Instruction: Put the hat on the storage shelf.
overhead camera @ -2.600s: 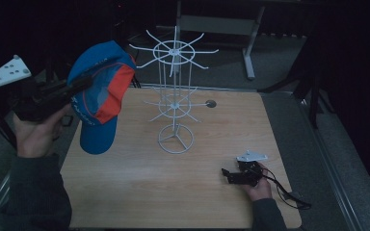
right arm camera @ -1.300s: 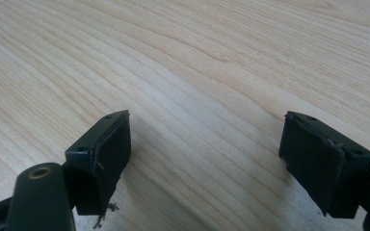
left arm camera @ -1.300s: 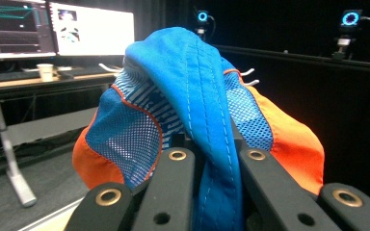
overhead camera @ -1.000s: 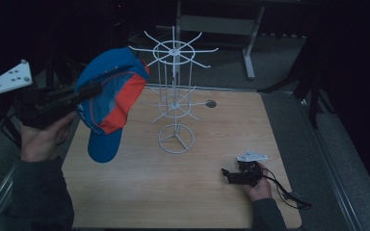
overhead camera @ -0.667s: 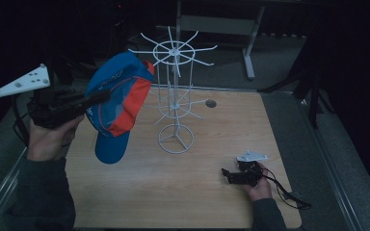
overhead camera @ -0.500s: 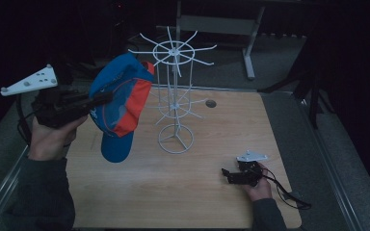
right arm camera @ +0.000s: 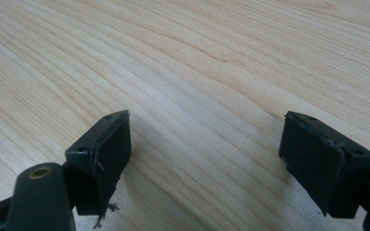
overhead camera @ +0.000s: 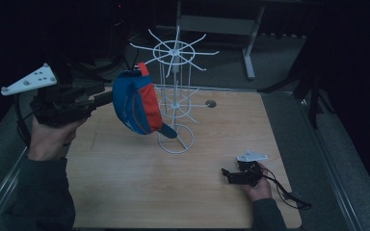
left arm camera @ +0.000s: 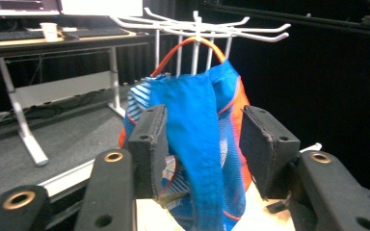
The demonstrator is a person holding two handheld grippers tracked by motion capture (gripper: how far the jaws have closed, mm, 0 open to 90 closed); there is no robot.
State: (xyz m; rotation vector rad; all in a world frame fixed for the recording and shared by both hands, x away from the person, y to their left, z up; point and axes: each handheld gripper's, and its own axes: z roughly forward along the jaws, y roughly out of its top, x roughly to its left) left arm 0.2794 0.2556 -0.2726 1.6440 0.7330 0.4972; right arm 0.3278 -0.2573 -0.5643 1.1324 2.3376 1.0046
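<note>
We count two grippers, one cap, one wire rack and one desk. Nearest to us, at the front right of the desk (overhead camera: pixel 125 192), our right gripper (overhead camera: pixel 231 177) lies low on the wood, held by the right hand (overhead camera: pixel 257 185). In the right gripper view its jaws stand wide apart with bare wood grain between them, gripping nothing.

Farther in, at the left edge of the desk, our left hand (overhead camera: pixel 48 139) holds the left gripper (overhead camera: pixel 107 98) raised above the surface, pointing across toward the rack. Its jaws have just been opening; in the left gripper view the pads (left arm camera: pixel 149 144) stand to either side of the cap (left arm camera: pixel 197 144), whose blue cloth hangs between them. The left pad lies close against the fabric and the right pad stands clear of it, so the jaws are open and not clamped.

The one cap (overhead camera: pixel 137 103), blue with an orange panel, hangs from its orange back strap over an arm of the upper ring. Its long axis runs up and down, tilted, with the brim pointing down and toward the base of the rack.

Beyond it stands the one white wire rack (overhead camera: pixel 176 96), upright near the middle of the desk, with two rings of arms on a round foot.
</note>
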